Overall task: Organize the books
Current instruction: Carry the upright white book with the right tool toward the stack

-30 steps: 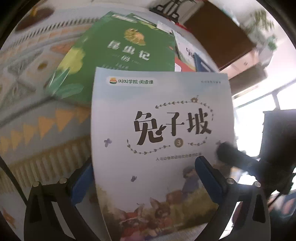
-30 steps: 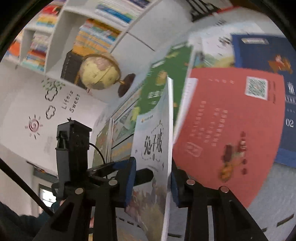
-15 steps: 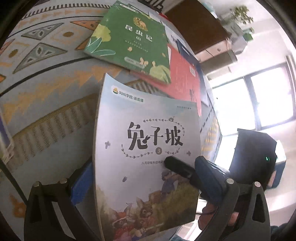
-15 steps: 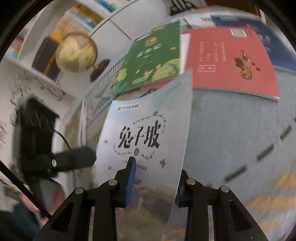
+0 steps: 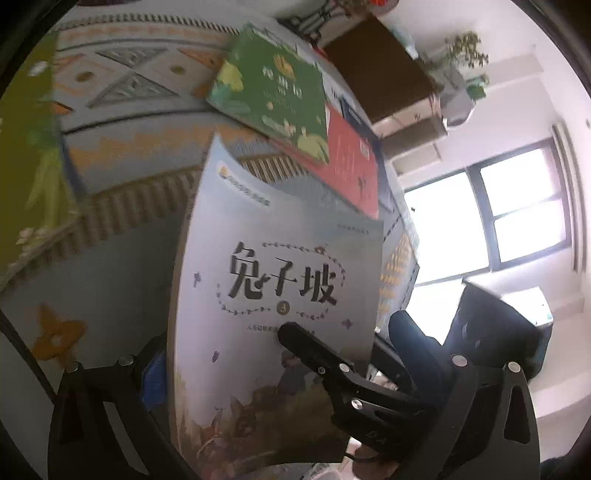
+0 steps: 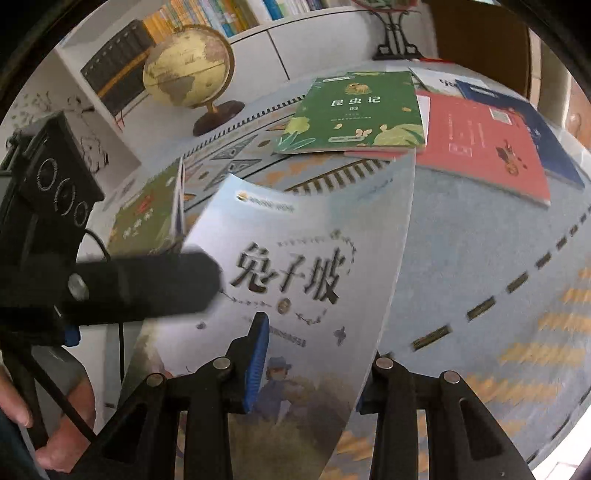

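A pale blue picture book [image 5: 277, 258] [image 6: 314, 240] is raised off the patterned cloth, its cover facing both cameras. My right gripper [image 6: 316, 343] is shut on its lower part, with one blue pad on the cover and the other finger behind the right edge. That front finger [image 5: 306, 347] shows as a black bar across the cover. My left gripper [image 5: 284, 343] stands open and wide. Its left finger is hidden behind the book and its right pad [image 5: 417, 347] sits clear of the book's right edge. One blurred left finger [image 6: 147, 288] overlaps the cover's left side.
On the cloth [image 6: 480, 277] beyond lie a green book [image 6: 354, 114], a red book [image 6: 480, 147] and a dark blue one [image 6: 546, 140]. Another green book [image 6: 147, 214] lies at the left. A globe [image 6: 188, 66] and a bookshelf [image 6: 221, 14] stand behind. A hand [image 6: 66, 424] shows at the lower left.
The book went from edge-on to cover-facing in the right wrist view. The left gripper moved sideways, and its right pad, which overlapped the cover, is now off the book's edge.
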`<state>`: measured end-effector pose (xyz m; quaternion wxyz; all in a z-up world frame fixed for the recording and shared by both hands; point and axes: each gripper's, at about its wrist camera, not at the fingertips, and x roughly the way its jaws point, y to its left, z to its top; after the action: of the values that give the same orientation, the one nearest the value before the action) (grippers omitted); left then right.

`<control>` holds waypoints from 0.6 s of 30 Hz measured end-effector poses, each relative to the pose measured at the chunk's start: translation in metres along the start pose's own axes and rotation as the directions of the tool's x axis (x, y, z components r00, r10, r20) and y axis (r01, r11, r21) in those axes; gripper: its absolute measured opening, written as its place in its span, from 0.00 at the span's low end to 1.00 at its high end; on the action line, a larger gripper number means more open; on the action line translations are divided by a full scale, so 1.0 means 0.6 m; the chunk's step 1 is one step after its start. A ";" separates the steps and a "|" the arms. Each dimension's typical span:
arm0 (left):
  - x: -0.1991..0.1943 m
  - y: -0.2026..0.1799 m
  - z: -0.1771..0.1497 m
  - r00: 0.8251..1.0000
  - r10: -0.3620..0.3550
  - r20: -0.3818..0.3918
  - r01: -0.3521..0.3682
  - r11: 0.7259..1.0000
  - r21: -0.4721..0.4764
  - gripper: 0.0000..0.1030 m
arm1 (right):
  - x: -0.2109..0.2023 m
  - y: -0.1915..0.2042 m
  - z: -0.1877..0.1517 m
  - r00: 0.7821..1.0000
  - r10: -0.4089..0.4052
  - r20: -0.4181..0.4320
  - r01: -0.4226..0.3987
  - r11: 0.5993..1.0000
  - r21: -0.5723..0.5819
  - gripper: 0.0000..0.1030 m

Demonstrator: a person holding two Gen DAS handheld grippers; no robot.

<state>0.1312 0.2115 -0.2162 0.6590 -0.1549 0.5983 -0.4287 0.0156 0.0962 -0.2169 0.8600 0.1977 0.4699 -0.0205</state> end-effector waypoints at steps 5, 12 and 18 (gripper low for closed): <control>-0.042 0.001 -0.001 0.998 -0.044 0.043 0.045 0.999 -0.030 0.99 | -0.026 0.015 -0.006 0.999 -0.021 0.042 0.020 0.999 0.033 0.35; -0.128 -0.021 0.023 0.989 0.043 0.144 -0.048 0.998 0.031 0.99 | -0.041 0.078 0.051 0.997 0.002 0.078 0.001 0.999 -0.034 0.35; -0.226 0.037 0.062 0.965 0.124 0.229 -0.117 0.992 -0.042 0.99 | -0.004 0.163 0.129 0.990 0.125 0.062 -0.121 0.991 -0.065 0.35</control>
<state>0.1852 0.3148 -0.1343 0.7467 -0.1767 0.5317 -0.3584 0.0979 0.1581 -0.1465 0.8803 0.1992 0.4287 0.0403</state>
